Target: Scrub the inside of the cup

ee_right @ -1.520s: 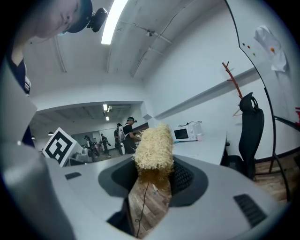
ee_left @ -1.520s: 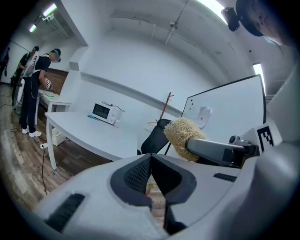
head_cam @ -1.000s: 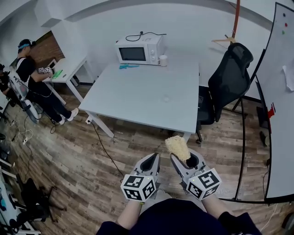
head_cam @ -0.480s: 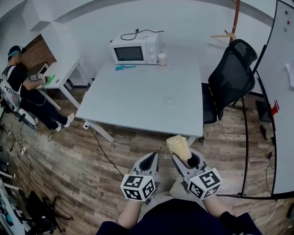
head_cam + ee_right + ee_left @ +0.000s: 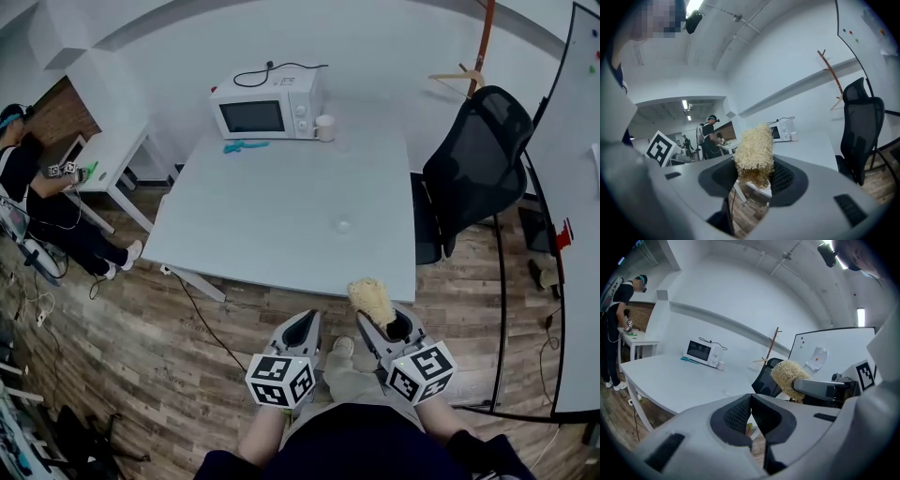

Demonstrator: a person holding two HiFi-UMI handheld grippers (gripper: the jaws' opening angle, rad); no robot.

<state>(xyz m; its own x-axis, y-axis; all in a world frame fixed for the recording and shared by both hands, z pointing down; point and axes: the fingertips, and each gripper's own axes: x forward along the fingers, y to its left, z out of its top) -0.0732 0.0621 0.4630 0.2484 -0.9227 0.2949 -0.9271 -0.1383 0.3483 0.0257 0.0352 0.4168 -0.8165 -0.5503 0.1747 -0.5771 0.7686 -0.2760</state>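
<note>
Wood-plank floor runs under the whole scene. A large white surface stands on it, its near edge just ahead of both tongs. A whiteboard stands off the right edge of the surface, and a black office chair sits between that edge and the board. A person is seated at a second, smaller surface well beyond the left edge.

A white microwave occupies the far left corner of the surface, door facing the near edge.

The left tongs hang over the floor, short of the near edge. Jaws together, nothing between them. The right tongs hang beside them, close to the near right corner and likewise off the surface. Jaws clamped on the scrubber, a straw-coloured fibrous pad that stands up out of the jaws, its top overlapping the near edge in the head view.

The cup, white and upright, stands at the far edge just beside the right side of the microwave; contact between the two cannot be confirmed. It is well apart from both tongs. Its inside is not visible.

A teal item lies in front of the microwave, near the far left corner. A small clear object rests toward the right half of the surface, inward of the near edge; its type cannot be determined.
</note>
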